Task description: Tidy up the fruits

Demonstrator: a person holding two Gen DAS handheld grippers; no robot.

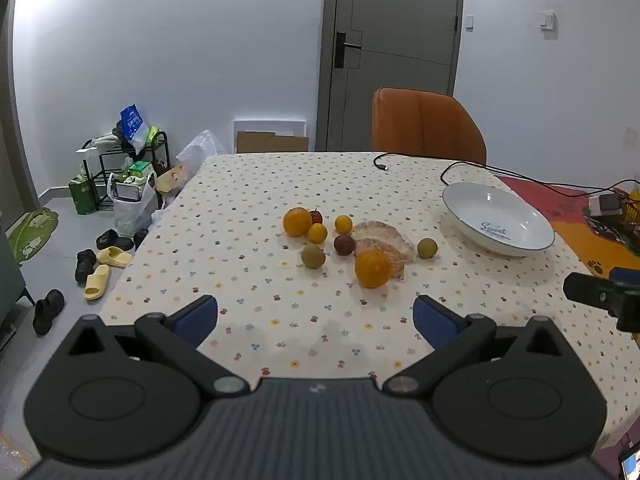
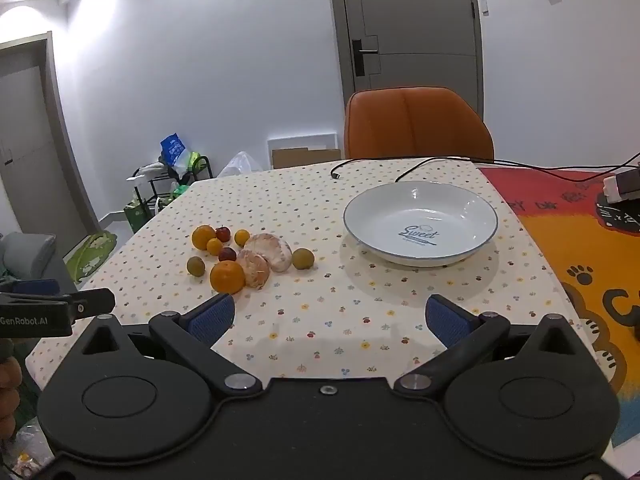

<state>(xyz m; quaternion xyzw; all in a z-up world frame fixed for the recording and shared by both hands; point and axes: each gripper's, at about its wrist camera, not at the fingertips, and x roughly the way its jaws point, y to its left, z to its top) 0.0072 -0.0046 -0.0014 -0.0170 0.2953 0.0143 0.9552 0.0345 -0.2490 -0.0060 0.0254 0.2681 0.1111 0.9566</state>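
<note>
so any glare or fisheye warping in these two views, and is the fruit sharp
Left wrist view: door frame bows from fisheye, small glints inside the bowl, fruit such as the near orange reasonably sharp. Right wrist view: ceiling lights blow out the upper-left wall, the bowl casts a soft shadow on the tablecloth.

right hand-held gripper point(image 2: 330, 316) spread, empty | fruits point(image 2: 248, 256) left of plate point(image 2: 420, 256)

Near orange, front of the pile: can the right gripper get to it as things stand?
Probably yes. The right gripper is open and empty, and only bare tablecloth lies between it and the near orange. The peeled citrus touching its far side may crowd one finger.
</note>
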